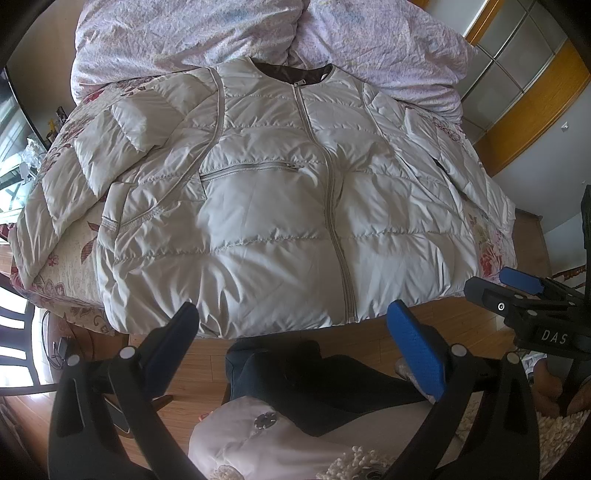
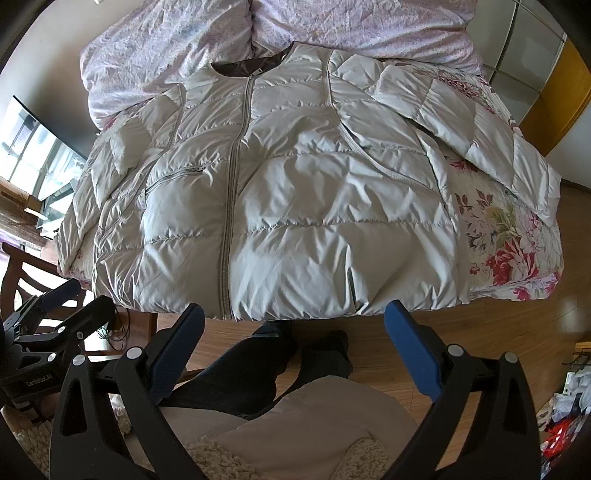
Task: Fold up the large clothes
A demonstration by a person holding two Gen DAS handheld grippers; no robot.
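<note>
Lying flat on a floral-covered bed (image 1: 70, 258) was a pale quilted jacket (image 1: 266, 206), zipped, sleeves spread, wooden floor (image 2: 480, 332) below, left gripper (image 1: 291, 339) and right gripper (image 2: 295, 339) both wide open, empty, hovering near the hem, touching nothing.

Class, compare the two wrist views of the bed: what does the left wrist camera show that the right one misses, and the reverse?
Only the left wrist view shows the left sleeve spread full length toward the bed edge. Only the right wrist view shows the right sleeve laid out, with floral bedspread beside the jacket. Both show the zipped white jacket flat, lilac duvet behind, and open grippers: left, right.
</note>
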